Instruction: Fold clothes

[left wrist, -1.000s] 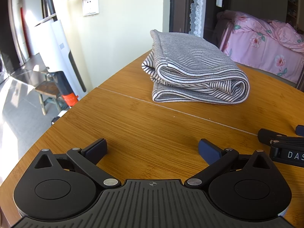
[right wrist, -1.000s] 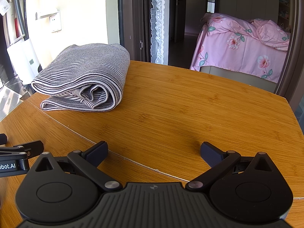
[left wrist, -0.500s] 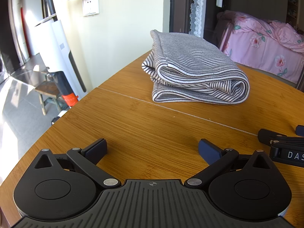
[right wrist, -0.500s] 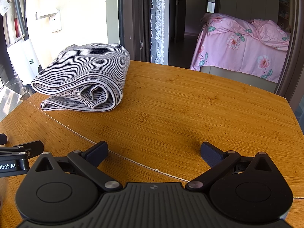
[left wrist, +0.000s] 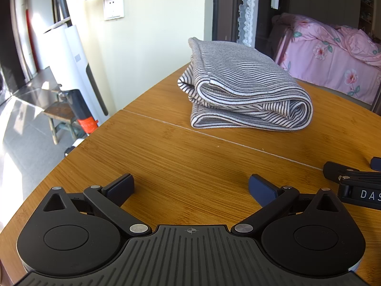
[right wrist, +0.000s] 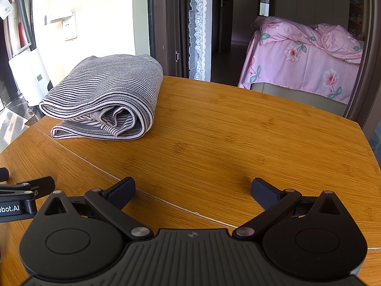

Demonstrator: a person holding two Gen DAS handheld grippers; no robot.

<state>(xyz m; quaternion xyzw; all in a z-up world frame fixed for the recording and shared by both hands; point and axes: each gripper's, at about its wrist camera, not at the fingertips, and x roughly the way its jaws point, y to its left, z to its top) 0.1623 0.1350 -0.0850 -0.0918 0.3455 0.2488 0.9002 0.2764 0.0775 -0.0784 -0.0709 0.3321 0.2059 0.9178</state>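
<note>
On the table, the folded shirt lies at one o'clock from the left gripper and eleven o'clock from the right gripper; both jaws apart, empty.

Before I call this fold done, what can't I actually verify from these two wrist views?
- Striped garment: its far side and underside are hidden by its own bulk in both views; inner layers show only at the rolled end.
- Right tool: cut off by the left wrist view's right edge.
- Left tool: cut off by the right wrist view's left edge.
- Table: near edge hidden behind both tool bodies.
</note>
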